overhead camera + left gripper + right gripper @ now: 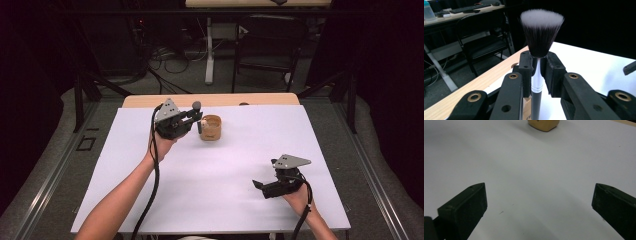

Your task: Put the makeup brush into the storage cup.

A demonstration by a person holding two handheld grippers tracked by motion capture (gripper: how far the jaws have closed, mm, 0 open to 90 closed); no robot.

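holding 1 brush (539, 45) upright, l gripper (196, 120); 1 cup (210, 127) beside.

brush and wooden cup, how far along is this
Done: the left gripper has shut on the makeup brush, lifted upright off the table. In hand: it hangs beside the wooden cup. Left, probably: lowering the brush in and letting go. The right gripper is open and holds nothing.
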